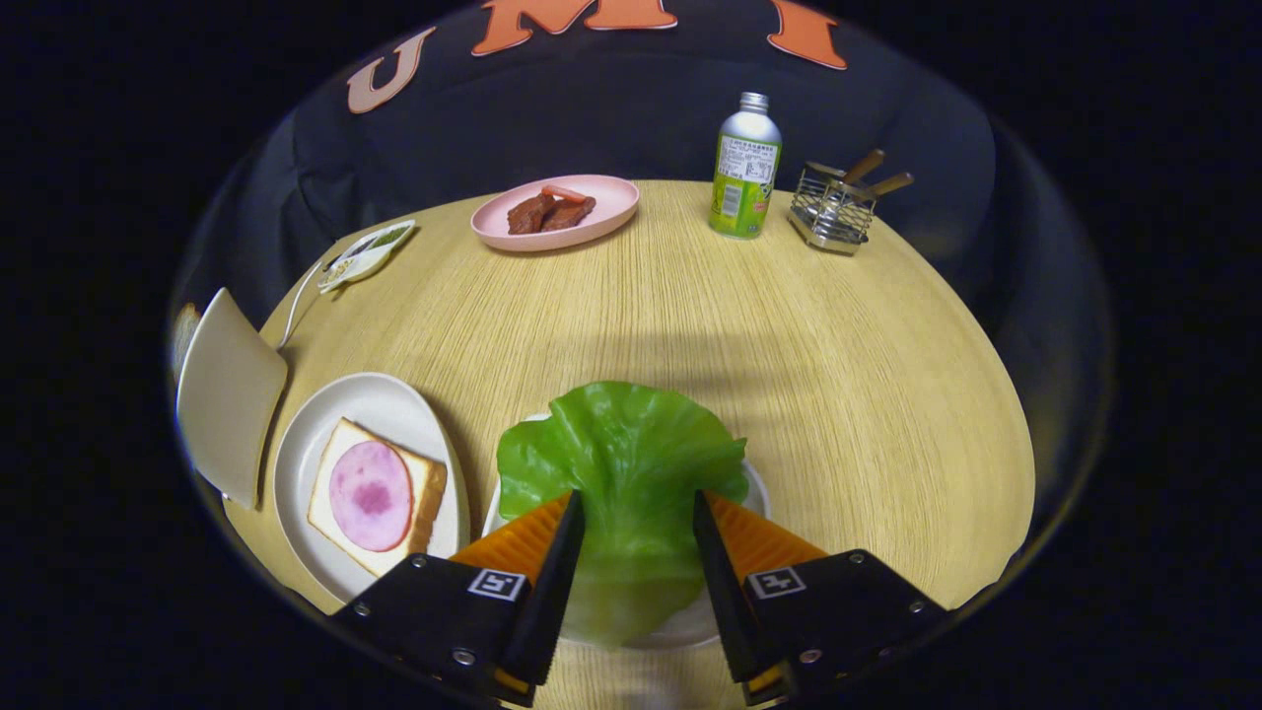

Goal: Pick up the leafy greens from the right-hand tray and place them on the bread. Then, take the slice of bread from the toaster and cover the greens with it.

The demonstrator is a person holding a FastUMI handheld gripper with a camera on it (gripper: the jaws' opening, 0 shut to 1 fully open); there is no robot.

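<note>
Pale wood grain runs across the round table [789,375], with black cloth behind it. The leafy greens [621,463] lie on a white tray [757,485], between the spread fingers of the gripper [639,513], which do not press the leaf. Left of them a white plate [325,434] holds bread [429,483] topped with ham [370,495]; the toaster [229,394] stands just beyond. Far across sit a pink plate [601,202], a bottle [745,168] and a wire rack [830,212].
</note>
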